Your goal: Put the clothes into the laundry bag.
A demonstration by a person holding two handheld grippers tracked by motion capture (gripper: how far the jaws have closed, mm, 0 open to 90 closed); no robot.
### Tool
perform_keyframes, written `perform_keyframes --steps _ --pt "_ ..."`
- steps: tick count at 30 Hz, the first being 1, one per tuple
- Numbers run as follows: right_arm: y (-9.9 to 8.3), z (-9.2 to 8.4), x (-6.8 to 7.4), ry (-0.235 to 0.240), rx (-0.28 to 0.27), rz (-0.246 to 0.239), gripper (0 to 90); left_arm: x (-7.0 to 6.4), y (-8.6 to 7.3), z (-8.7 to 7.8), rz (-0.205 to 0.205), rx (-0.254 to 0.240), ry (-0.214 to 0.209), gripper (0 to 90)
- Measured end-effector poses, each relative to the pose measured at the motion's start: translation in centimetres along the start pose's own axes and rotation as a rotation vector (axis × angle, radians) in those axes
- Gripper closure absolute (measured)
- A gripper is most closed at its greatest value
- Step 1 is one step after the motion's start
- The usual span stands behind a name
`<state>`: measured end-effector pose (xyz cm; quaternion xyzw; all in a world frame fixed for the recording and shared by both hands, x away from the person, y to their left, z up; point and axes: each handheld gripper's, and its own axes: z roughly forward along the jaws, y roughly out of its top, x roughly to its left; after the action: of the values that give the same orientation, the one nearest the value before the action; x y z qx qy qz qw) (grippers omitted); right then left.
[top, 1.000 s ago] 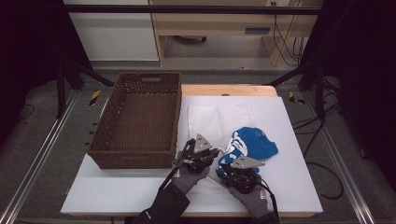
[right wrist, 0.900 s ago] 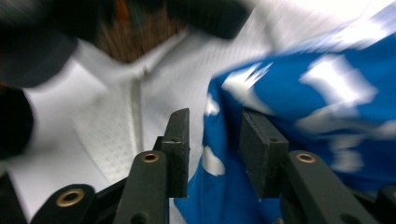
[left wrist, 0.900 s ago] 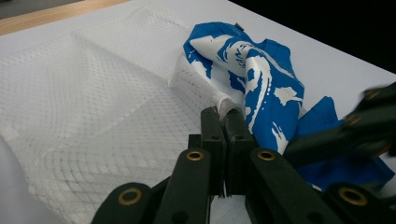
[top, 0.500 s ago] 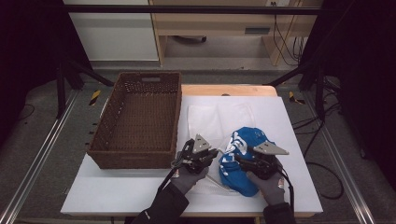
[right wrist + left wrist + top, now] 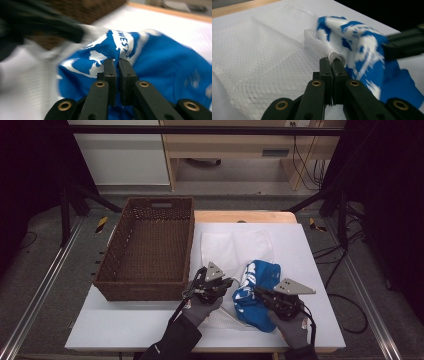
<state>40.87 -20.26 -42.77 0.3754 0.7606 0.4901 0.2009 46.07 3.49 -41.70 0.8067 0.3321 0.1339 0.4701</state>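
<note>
White board tops desk, light wood edge showing at far side. Grey floor around desk. Metal rail runs along floor at left, another at right. Black stand legs left and right. Yellow-black hazard tape on floor left, more right. Beyond: white cabinet, wooden furniture with shelf. Cables hang at right. Sides of room dark.

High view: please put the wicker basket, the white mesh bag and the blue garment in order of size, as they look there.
1. wicker basket, clearly the largest.
2. white mesh bag, though the garment covers part of it.
3. blue garment, bunched up, so it looks smallest.
</note>
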Motion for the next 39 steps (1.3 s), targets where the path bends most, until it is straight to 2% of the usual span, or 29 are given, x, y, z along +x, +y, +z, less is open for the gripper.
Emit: perform_keyframes --steps 3,6,7,8,9,10,12,16,18,20,21,22,23,24,26,27,30,33,36,38,39 --pt "-0.2 0.3 1.7 0.066 0.007 -0.017 86.0 -0.3 0.5 -0.2 0.011 -0.008 0.005 88.6" --pt "-0.5 2.2 2.8 0.100 0.048 -0.027 85.7 -0.6 0.9 -0.3 0.016 -0.021 0.010 88.7" --pt "-0.6 2.8 2.9 0.098 0.056 -0.024 85.6 -0.6 0.9 -0.4 0.023 -0.020 0.012 88.7" --pt "-0.7 4.5 3.1 0.083 0.098 -0.019 85.3 -0.7 1.0 -0.5 0.018 -0.025 0.010 88.7" --pt "-0.8 5.3 3.1 0.063 0.122 -0.021 85.0 -0.7 1.0 -0.6 0.022 -0.027 0.010 88.8" --pt "-0.8 5.3 3.1 0.063 0.122 -0.021 85.0 -0.8 1.0 -0.6 0.021 -0.029 0.009 88.8" --pt "-1.1 7.4 3.0 0.009 0.167 -0.007 84.0 -0.8 1.0 -0.7 0.019 -0.030 0.005 88.8" --pt "-1.3 8.3 2.7 -0.014 0.174 0.011 80.2 -0.7 0.4 -0.7 0.017 -0.024 0.002 88.8" --pt "-1.2 7.8 2.6 0.000 0.160 0.019 74.3 -0.5 0.0 -0.7 0.010 -0.024 0.001 88.7" --pt "-1.0 6.7 2.5 0.020 0.120 0.025 68.5 -0.3 -0.2 -0.7 0.000 -0.027 -0.002 88.7" --pt "-0.8 5.1 2.2 0.011 0.071 0.024 64.4 -0.2 -0.3 -0.7 -0.003 -0.027 -0.001 88.7" --pt "-0.7 4.2 1.9 0.008 0.046 0.026 62.1 -0.1 -0.4 -0.7 -0.005 -0.027 0.000 88.6" --pt "-0.7 4.2 1.9 0.008 0.046 0.026 62.1 -0.1 -0.5 -0.8 -0.004 -0.026 0.000 88.6" --pt "-0.5 3.3 1.5 -0.010 0.023 0.025 59.7 0.0 -0.6 -0.8 -0.001 -0.024 0.002 88.6" --pt "-0.2 1.8 0.6 -0.064 -0.015 0.027 55.3 0.0 -0.7 -0.8 0.000 -0.022 0.002 88.6" --pt "0.0 1.3 -0.1 -0.102 -0.029 0.037 50.0 -0.1 -0.7 -0.8 0.003 -0.022 0.003 88.6" --pt "0.3 0.8 -2.2 -0.192 -0.054 0.071 37.9 -0.1 -0.7 -0.8 0.005 -0.024 0.000 88.6" --pt "0.1 2.1 -3.9 -0.237 -0.007 0.085 30.0 -0.1 -0.7 -0.8 0.007 -0.023 -0.002 88.7" --pt "-0.6 4.3 -5.0 -0.257 0.066 0.082 29.8 -0.1 -0.8 -0.8 0.011 -0.021 -0.003 88.6" --pt "-1.0 5.4 -5.2 -0.231 0.098 0.104 37.2 -0.1 -0.8 -0.7 0.011 -0.016 -0.003 88.7" --pt "-1.3 6.0 -5.3 -0.198 0.128 0.103 50.6 -0.1 -0.8 -0.7 0.011 -0.015 -0.002 88.6"
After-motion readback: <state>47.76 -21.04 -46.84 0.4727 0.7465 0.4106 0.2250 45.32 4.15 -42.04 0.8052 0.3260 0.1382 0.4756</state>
